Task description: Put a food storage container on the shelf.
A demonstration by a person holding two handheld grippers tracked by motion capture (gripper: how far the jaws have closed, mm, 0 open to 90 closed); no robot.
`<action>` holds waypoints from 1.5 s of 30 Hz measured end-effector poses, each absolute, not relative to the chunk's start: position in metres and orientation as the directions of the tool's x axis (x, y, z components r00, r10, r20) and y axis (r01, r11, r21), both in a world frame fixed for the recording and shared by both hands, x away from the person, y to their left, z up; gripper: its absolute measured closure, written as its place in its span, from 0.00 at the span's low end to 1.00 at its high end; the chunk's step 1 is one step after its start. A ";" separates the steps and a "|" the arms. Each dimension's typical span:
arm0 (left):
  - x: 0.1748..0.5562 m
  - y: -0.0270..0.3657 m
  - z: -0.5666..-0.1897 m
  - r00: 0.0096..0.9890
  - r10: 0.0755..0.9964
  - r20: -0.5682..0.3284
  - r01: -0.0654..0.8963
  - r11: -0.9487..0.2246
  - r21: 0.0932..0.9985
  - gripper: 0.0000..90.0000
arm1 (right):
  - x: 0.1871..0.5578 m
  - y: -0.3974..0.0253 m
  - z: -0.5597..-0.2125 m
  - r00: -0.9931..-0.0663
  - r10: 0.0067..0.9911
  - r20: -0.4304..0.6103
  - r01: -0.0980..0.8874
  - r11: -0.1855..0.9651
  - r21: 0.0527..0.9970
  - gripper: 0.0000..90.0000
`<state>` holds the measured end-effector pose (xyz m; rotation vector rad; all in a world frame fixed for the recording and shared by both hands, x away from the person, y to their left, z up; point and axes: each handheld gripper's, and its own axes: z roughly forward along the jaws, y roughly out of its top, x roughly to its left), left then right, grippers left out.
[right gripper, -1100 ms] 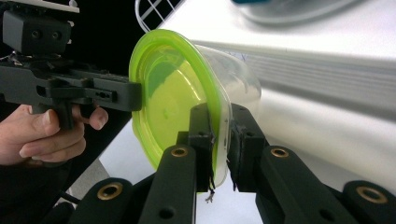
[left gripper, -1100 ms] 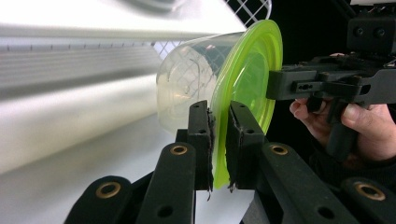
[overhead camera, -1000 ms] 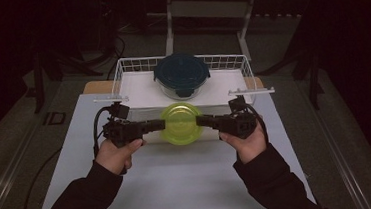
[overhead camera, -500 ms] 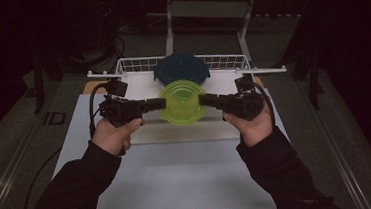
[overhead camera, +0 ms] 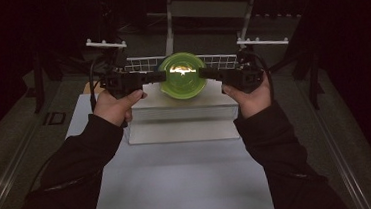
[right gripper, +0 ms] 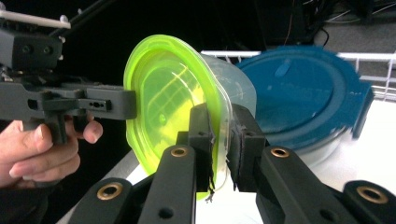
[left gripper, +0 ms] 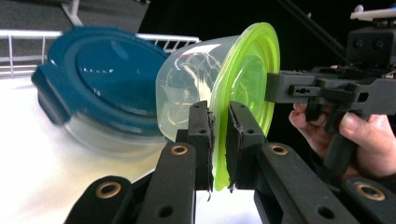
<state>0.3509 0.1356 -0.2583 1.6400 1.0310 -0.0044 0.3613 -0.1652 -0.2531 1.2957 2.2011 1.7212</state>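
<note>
The green-lidded container [overhead camera: 183,76] hangs tipped on its side above the table [overhead camera: 180,185], lid facing the person, with the wire basket [overhead camera: 142,64] behind it. The left gripper [overhead camera: 157,76] pinches its lid rim at 9 o'clock, and the right gripper [overhead camera: 207,73] pinches the rim at 3 o'clock. A blue-lidded container [left gripper: 107,79] sits just beyond it, toward 12 o'clock.

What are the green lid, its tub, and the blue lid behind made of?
Green lid: translucent glossy plastic, light glows through it.
Tub: clear, thin plastic, probably; you see through its wall.
Blue lid: opaque, smooth plastic with a side tab, sitting on a clear dish, glass or plastic.
</note>
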 end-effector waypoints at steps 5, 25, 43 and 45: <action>0.365 0.132 -0.249 0.606 0.629 -0.488 0.610 0.026 0.792 0.90 | 0.375 -0.167 -0.246 -0.634 0.637 0.439 0.575 0.009 0.818 0.90; 0.406 0.135 -0.265 0.562 0.584 -0.586 0.677 0.081 0.731 0.88 | 0.413 -0.165 -0.250 -0.563 0.664 0.492 0.653 -0.007 0.757 0.89; 0.432 0.135 -0.278 0.516 0.559 -0.649 0.689 0.178 0.702 0.78 | 0.442 -0.162 -0.253 -0.516 0.685 0.515 0.682 -0.035 0.730 0.78; 0.433 0.135 -0.278 0.512 0.570 -0.643 0.685 0.180 0.706 0.76 | 0.444 -0.161 -0.253 -0.512 0.690 0.511 0.683 -0.034 0.730 0.77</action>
